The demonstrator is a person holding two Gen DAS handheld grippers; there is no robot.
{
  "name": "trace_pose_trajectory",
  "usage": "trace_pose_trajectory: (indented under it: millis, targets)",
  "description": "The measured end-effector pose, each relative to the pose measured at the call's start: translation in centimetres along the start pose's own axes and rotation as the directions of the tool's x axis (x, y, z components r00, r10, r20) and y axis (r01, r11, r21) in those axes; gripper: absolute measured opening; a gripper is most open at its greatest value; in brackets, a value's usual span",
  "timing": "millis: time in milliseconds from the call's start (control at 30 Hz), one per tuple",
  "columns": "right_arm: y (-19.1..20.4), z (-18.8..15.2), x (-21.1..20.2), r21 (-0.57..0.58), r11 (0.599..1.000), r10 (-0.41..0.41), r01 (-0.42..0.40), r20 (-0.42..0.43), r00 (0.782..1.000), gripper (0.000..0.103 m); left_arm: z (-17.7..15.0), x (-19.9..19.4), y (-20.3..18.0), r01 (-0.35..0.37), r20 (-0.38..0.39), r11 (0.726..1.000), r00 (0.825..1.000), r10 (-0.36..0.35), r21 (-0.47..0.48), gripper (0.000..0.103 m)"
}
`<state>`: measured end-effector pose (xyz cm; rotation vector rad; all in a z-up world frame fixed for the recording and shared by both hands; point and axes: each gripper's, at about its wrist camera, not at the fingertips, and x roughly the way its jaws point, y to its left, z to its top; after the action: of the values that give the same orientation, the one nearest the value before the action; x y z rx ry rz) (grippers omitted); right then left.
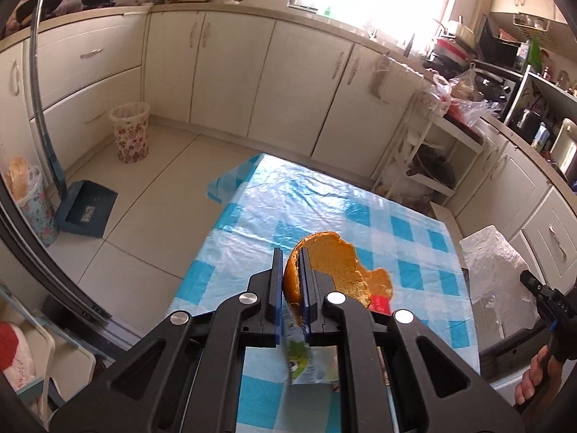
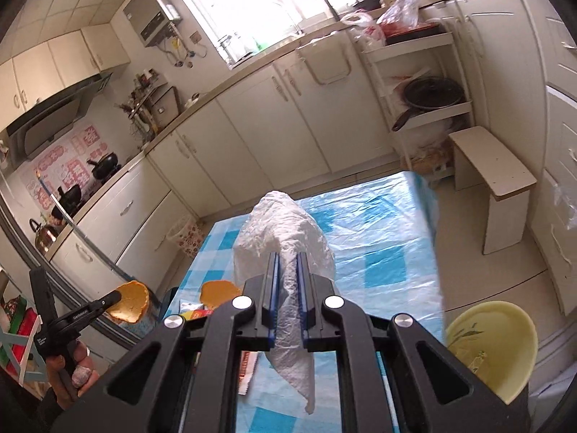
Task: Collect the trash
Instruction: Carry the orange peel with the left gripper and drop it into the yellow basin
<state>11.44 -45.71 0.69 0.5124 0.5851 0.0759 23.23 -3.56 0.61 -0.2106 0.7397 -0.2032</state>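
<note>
My left gripper [image 1: 291,256] is shut on a large orange peel [image 1: 333,263] and holds it above the blue checked table [image 1: 252,213]; the peel also shows in the right wrist view [image 2: 131,301]. A second peel piece [image 2: 220,292], a red wrapper [image 2: 200,313] and a green and white carton [image 1: 306,364] lie on the table below. My right gripper [image 2: 287,270] is shut on a white plastic bag [image 2: 285,231], held above the table; the bag also shows in the left wrist view [image 1: 494,263].
A floral waste bin [image 1: 130,131] stands on the floor by the cabinets, a blue dustpan [image 1: 88,209] near it. A yellow bowl [image 2: 494,346] sits at the table's right edge. A wooden stool [image 2: 494,176] and a shelf rack [image 2: 425,83] stand beyond the table.
</note>
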Motion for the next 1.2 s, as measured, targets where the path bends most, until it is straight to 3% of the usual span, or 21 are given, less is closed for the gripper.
trace_pose_trajectory:
  millis: [167,300,600,767,1100,1200]
  targets:
    - [-5.4,0.4,-3.4,0.124,0.990,-0.070,0.064,0.050,0.996,0.015,-0.7,0.7,-6.0,0.096,-0.016,0.993,0.995,-0.095,0.065,0.008]
    - [-9.3,0.0,-5.0,0.227,0.969,-0.107,0.095,0.043,0.993,0.016,-1.8,1.4,-12.1,0.175,-0.049,0.976,0.984,-0.170,0.132,0.008]
    - [-17.5,-2.8,-5.7,0.405,0.891,-0.192,0.205,-0.072,0.979,0.017,-7.4,2.5,-28.0,0.330,-0.168,0.897,0.942,-0.291,0.295,0.008]
    - [-20.4,-3.5,-7.1,0.503,0.844,-0.171,0.185,-0.075,0.983,0.019,-11.2,5.7,-34.7,0.375,-0.264,0.874,0.917,-0.300,0.309,0.008]
    - [-18.7,-0.7,-10.2,0.428,0.894,-0.182,0.136,0.070,0.981,0.032,-17.4,13.9,-41.5,0.361,-0.447,0.866,0.875,-0.187,0.345,0.008]
    - [-19.0,-0.2,-10.6,0.428,0.894,-0.186,0.130,0.091,0.978,0.036,-18.8,15.7,-43.0,0.352,-0.480,0.866,0.863,-0.154,0.354,0.020]
